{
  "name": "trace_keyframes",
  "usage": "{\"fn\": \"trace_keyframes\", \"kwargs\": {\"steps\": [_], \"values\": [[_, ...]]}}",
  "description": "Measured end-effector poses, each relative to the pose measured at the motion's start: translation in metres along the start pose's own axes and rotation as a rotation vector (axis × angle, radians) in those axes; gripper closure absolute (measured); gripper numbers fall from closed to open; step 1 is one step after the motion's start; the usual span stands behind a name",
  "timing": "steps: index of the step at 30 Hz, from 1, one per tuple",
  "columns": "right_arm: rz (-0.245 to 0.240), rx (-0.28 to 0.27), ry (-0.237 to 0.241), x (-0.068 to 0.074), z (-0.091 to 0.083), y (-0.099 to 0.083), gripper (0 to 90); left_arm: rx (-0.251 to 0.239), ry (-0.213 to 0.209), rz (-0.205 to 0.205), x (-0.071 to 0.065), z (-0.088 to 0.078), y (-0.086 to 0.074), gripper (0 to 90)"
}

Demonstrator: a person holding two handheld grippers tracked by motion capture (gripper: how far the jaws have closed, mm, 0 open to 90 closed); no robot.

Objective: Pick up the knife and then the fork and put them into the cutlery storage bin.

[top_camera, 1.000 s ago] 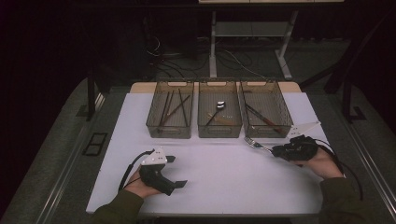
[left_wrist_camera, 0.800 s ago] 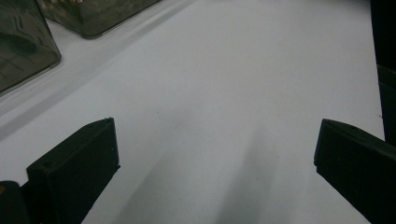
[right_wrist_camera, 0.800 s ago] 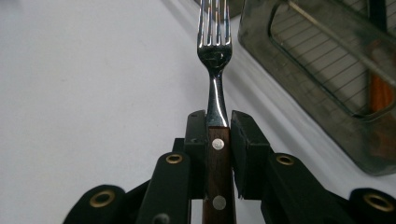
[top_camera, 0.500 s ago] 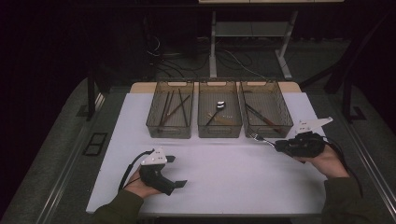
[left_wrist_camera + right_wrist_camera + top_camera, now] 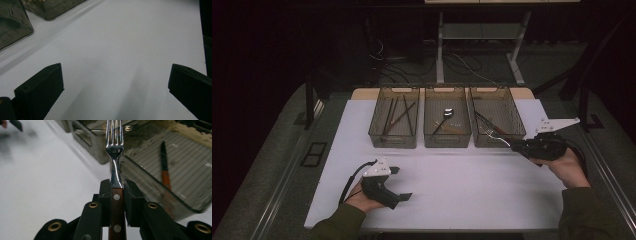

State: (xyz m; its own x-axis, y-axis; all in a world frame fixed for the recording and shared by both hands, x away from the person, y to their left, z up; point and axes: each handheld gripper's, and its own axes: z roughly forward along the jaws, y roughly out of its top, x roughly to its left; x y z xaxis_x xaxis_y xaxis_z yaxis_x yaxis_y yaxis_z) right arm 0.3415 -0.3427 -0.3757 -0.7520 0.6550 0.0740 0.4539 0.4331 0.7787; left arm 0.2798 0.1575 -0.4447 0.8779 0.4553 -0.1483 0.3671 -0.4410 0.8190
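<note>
Right gripper view: fork (image 5: pixel 114 150) clamped between right hand-held gripper (image 5: pixel 116 191) jaws.

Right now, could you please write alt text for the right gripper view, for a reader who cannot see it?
The right hand-held gripper is shut on the wooden handle of a fork, whose tines point up and away. Past it, on the white table, stands a clear bin with an orange-handled knife inside.
</note>
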Motion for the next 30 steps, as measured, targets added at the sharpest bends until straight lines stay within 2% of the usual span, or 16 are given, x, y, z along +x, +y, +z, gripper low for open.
{"fn": "trace_keyframes", "kwargs": {"steps": [5,11,19,30], "values": [[0.016,-0.024,-0.029,-0.006,-0.001,0.008,77.6,0.001,0.001,-0.001,0.000,0.000,0.000,0.0],[0.037,-0.018,-0.074,-0.016,0.002,0.023,77.5,-0.001,-0.001,0.002,0.000,0.000,0.000,0.0],[0.079,-0.036,-0.125,-0.033,0.007,0.038,77.6,-0.001,-0.002,0.004,0.000,0.000,0.000,0.0],[0.118,-0.011,-0.174,-0.053,0.026,0.055,77.5,-0.004,-0.004,0.006,-0.001,0.000,0.001,0.0]]}}
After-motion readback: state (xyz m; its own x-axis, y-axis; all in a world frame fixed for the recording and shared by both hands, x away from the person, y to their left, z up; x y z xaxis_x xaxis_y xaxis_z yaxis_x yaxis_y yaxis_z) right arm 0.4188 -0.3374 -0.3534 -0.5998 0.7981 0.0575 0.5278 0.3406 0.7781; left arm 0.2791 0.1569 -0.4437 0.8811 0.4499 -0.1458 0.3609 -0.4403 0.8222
